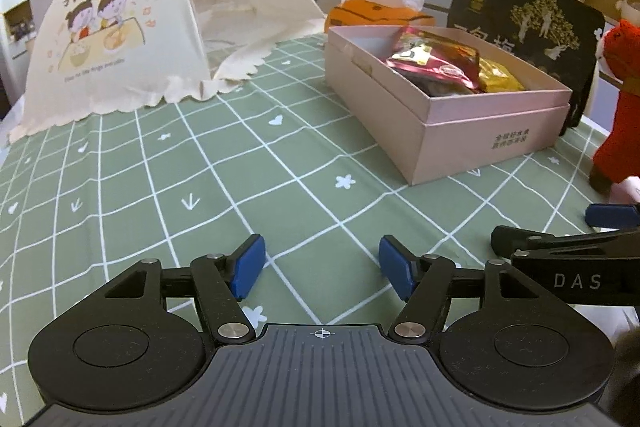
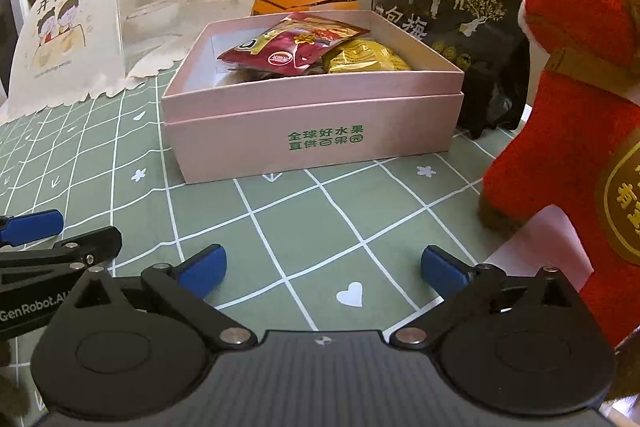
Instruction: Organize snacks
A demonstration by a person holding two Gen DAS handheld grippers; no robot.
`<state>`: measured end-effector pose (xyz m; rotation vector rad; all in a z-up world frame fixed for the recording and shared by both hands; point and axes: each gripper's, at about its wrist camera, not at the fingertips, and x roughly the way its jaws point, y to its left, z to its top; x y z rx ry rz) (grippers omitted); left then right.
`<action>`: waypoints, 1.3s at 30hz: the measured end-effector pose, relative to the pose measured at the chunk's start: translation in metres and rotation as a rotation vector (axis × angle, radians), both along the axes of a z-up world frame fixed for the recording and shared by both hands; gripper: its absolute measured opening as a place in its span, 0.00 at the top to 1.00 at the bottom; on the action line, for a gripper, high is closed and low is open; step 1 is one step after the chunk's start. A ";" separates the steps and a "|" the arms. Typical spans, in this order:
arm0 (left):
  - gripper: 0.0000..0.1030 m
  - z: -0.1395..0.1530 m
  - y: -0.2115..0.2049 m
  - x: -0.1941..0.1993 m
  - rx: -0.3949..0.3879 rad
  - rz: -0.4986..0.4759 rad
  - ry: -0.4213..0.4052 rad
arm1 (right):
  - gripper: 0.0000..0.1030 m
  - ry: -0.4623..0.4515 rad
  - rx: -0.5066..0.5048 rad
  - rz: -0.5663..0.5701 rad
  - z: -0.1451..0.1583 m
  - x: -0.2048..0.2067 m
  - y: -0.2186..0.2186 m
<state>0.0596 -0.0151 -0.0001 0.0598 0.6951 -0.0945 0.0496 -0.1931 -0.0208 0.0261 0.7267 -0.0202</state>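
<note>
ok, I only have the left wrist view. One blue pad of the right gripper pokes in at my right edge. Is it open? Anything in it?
Observer: The right gripper is wide open. Nothing is between its blue pads, only the green checked tablecloth below.
Operator: What's close by on its far side?
Observer: A flat pale pink sheet lies beside one of its fingers and runs up to the base of the red plush toy.
Operator: Is the pink cardboard box ahead of it?
Observer: Yes. The box's front wall, with green lettering, faces the gripper squarely, and only bare cloth lies between them.
</note>
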 end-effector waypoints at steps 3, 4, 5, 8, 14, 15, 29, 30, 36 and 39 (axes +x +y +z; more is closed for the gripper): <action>0.31 -0.003 -0.002 -0.004 0.008 0.003 -0.036 | 0.00 -0.046 0.005 0.018 -0.003 -0.004 -0.004; 0.31 -0.003 -0.001 -0.003 0.005 0.000 -0.034 | 0.00 -0.051 0.000 0.017 -0.004 -0.004 -0.004; 0.31 -0.003 0.000 -0.003 -0.001 -0.003 -0.034 | 0.00 -0.050 0.000 0.017 -0.004 -0.004 -0.004; 0.31 -0.003 0.000 -0.003 0.000 -0.008 -0.037 | 0.00 -0.050 -0.001 0.019 -0.003 -0.003 -0.003; 0.31 -0.003 0.000 -0.003 -0.002 -0.007 -0.039 | 0.00 -0.049 -0.001 0.019 -0.003 -0.003 -0.002; 0.31 -0.003 0.000 -0.004 -0.003 -0.007 -0.039 | 0.00 -0.049 -0.001 0.019 -0.003 -0.003 -0.002; 0.31 -0.003 0.000 -0.003 -0.003 -0.009 -0.038 | 0.00 -0.050 -0.001 0.019 -0.003 -0.003 -0.002; 0.31 -0.003 0.000 -0.003 -0.003 -0.008 -0.039 | 0.00 -0.050 -0.001 0.019 -0.003 -0.003 -0.002; 0.31 -0.003 0.000 -0.003 -0.003 -0.008 -0.039 | 0.00 -0.050 -0.001 0.019 -0.003 -0.002 -0.002; 0.31 -0.003 -0.001 -0.003 -0.004 -0.008 -0.039 | 0.00 -0.050 -0.001 0.019 -0.003 -0.002 -0.002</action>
